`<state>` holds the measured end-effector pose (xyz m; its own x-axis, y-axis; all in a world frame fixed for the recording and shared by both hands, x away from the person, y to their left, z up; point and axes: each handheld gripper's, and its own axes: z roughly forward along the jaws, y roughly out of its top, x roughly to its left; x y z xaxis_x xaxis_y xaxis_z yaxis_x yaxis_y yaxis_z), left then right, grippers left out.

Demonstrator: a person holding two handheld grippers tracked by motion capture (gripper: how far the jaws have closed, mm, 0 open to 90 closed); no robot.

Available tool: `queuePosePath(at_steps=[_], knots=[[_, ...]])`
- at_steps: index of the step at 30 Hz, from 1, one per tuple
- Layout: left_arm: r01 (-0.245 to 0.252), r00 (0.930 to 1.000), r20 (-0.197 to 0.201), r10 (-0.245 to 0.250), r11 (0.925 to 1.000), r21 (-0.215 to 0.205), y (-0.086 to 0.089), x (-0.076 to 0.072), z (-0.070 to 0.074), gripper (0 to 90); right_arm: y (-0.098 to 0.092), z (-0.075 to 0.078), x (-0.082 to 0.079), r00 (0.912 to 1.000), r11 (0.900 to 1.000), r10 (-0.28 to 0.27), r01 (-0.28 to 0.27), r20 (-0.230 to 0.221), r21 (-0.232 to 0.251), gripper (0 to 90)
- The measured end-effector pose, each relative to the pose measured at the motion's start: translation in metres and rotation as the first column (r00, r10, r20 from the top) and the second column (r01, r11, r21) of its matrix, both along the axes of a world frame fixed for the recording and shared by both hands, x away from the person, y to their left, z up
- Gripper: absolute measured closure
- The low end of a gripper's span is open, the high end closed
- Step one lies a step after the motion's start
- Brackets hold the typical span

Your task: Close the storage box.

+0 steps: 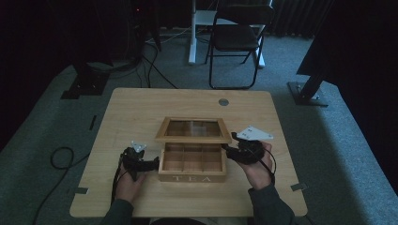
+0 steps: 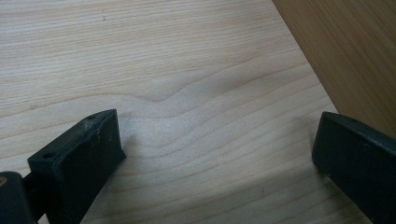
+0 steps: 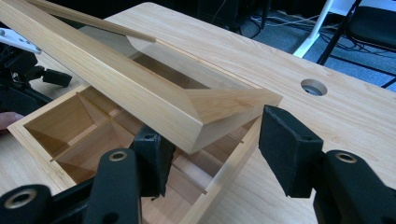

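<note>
Wooden tea box (image 1: 192, 172), front marked "TEA", sits near centre of the table (image 1: 141, 105). All positions below are given rel. to the box.

Box body: compartments inside, divided by thin wooden partitions, seen from above in high view and in right gripper view (image 3: 84, 128). The compartments that can be seen are bare wood.

Lid (image 1: 193, 130): wood frame w/ clear pane, raised on the far side of the box, tilted. In right gripper view the lid (image 3: 140, 93) crosses diagonally above the compartments; its near corner hangs over the box's right edge.

Right gripper (image 1: 233, 152): at the box's right side, level w/ the lid's right end. In right gripper view (image 3: 212, 156) the jaws straddle the lid's corner, one inside over the compartments, one outside the box wall. Gap is visible on the outer side of the corner; pads not pressing on the wood, so jaws released, lid corner between them.

Left gripper (image 1: 152, 164): at the box's left side, low, by the wall. In left gripper view (image 2: 215, 154) the jaws stand wide apart over bare table; box wall (image 2: 355, 56) lies just beside the right-hand jaw. Nothing gripped.

Round hole (image 1: 223, 101) in table: beyond the box, to the right of centre.
</note>
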<state>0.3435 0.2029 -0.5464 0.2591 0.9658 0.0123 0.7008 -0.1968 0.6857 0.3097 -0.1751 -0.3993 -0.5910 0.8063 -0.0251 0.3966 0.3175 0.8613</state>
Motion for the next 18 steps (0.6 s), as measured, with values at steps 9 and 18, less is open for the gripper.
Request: queuePosePath(at_steps=[9,18], knots=[[-0.001,1.0,-0.002,0.001,1.0,-0.001,0.0,0.0,0.0,1.6,0.0,-0.006,-0.004,1.0,1.0,0.002,-0.002,-0.01,0.005,45.0],[-0.001,1.0,0.0,0.001,1.0,-0.001,0.0,0.0,0.0,1.6,-0.001,-0.013,-0.009,0.9998,1.0,0.009,-0.008,-0.019,0.013,44.2]])
